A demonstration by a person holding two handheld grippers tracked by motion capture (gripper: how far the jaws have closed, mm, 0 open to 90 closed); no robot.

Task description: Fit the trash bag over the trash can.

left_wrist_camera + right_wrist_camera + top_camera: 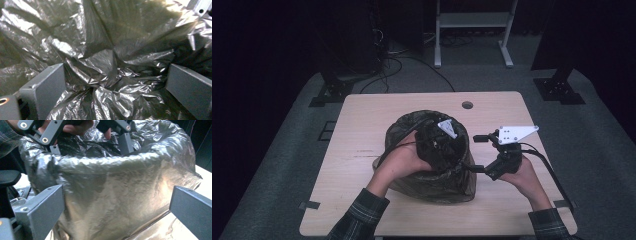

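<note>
1. High view: I have the left gripper (443, 141) plunged down into the mouth of a bin (399, 131) that stands in the middle of the table (362, 115), and the right gripper (486, 154) just outside the bin's wall on its right flank.
2. Left gripper view: my jaws stand wide apart, with nothing clamped; crumpled bin liner (105, 72) bunches between and beyond them.
3. Right gripper view: these jaws are also spread wide and hold nothing. The liner-covered wall (112, 192) sits straight ahead between them, its rim folded over at the top.
4. I judge the liner thin, light, soft and slippery: it will crease and slide rather than resist, and it may tear if dragged hard. The best hold looks like a bunched fold ahead of the left jaws, or the rolled rim above the right jaws.
5. The bin holds the liner and my left gripper. I cannot tell whether anything lies beneath the plastic.
</note>
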